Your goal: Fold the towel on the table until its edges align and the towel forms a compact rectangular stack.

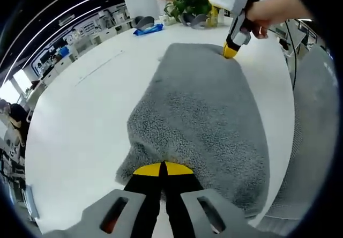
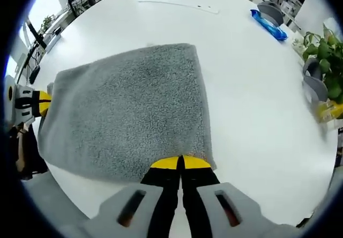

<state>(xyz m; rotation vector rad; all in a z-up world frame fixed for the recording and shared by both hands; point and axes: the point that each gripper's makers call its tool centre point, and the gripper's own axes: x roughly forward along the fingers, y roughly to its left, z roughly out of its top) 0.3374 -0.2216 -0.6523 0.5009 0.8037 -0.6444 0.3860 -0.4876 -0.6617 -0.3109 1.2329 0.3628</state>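
The towel (image 1: pixel 203 114) is grey, one plain colour, with a rough looped texture and no pattern. The table (image 1: pixel 80 136) under it is plain white. The left gripper (image 1: pixel 162 169) has black jaws with yellow tips and a light grey body. The right gripper (image 2: pixel 180 163) has the same colours: black, yellow tips, grey body. A blue packet (image 2: pixel 268 25) lies far on the table. The potted plant (image 1: pixel 188 2) has green leaves, and a yellow bottle (image 1: pixel 214 16) stands beside it.

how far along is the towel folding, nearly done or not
Part done: the grey towel already lies on the white table as a doubled rectangle. In hand: the left claw and right claw each pinch an end edge. Left, probably: another fold and squaring the edges.
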